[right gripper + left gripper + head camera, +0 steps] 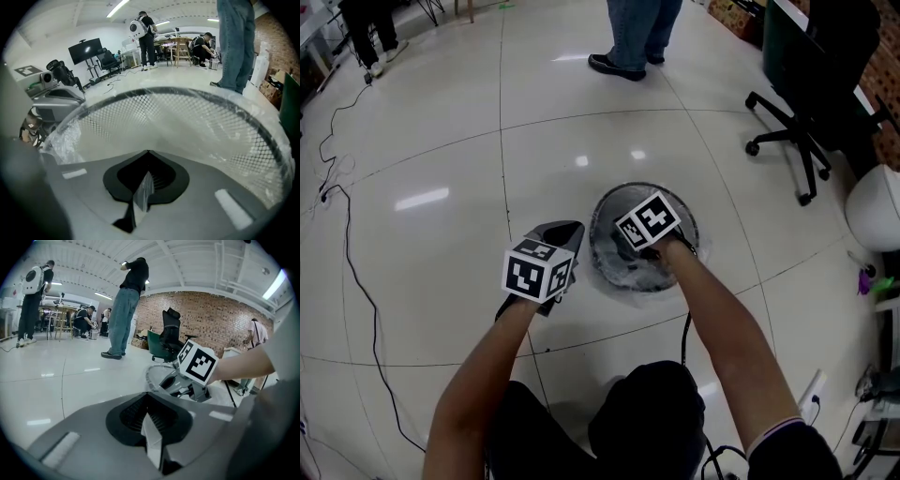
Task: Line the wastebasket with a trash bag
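Observation:
A round black mesh wastebasket (619, 202) stands on the glossy floor, and a clear trash bag (65, 137) lies inside it with its film over the rim. My right gripper (634, 247) points steeply down into the basket's mouth, shut with nothing held. In the right gripper view the mesh wall (197, 117) and the bag fill the picture ahead of the shut jaws (148, 152). My left gripper (570, 229) hovers just left of the basket, apart from the rim, also shut and empty. From the left gripper view, the basket rim (152, 376) and the right gripper (186, 383) sit just beyond its shut jaws.
A person in jeans and dark shoes (628, 42) stands behind the basket. A black office chair (797, 122) is at the back right, with a white rounded object (874, 208) beside it. A thin cable (352, 253) runs along the floor on the left. Other people are far off.

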The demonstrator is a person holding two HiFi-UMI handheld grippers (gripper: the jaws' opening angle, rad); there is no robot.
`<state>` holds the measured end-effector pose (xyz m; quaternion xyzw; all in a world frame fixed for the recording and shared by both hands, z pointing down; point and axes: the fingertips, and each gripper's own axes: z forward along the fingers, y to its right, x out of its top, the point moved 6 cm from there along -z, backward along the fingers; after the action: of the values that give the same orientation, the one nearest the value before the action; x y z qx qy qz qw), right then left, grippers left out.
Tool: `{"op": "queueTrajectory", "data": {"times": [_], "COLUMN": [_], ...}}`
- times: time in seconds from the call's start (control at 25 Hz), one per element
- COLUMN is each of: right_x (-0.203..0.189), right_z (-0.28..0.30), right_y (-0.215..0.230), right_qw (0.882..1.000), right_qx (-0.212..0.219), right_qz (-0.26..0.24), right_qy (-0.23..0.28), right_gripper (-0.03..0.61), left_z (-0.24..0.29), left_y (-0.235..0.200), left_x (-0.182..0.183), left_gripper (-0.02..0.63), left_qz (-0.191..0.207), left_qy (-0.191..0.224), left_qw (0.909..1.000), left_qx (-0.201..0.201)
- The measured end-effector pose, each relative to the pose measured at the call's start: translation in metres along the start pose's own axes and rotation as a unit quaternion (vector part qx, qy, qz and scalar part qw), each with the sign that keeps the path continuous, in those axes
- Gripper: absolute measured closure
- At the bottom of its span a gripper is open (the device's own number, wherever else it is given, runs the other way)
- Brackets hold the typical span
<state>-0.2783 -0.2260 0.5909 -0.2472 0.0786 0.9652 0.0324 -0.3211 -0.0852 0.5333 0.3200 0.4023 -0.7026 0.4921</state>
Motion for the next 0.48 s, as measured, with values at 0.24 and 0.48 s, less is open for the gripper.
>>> {"op": "queueTrajectory", "data": {"times": [0.24,0.48], "right_x": [0.012,0.027], "right_z": [-0.025,-0.055], "right_y": [-0.002,-0.005], "right_qw": [0.999,0.991], "right_qx": [-0.012,-0.014], "right_qz": [0.005,0.017], "right_qy": [0.039,0.135], "right_gripper": [0.577,0.577], "left_z": [-0.004,-0.01], "left_y": [0.005,0.01], "left_x": [0.008,0.016], "left_gripper": [0.603,0.601], "left_qz": [0.008,0.021], "left_qy": [-0.002,-0.001], "left_qw": [1.0,0.9998], "left_qx": [-0.003,-0.001]}}
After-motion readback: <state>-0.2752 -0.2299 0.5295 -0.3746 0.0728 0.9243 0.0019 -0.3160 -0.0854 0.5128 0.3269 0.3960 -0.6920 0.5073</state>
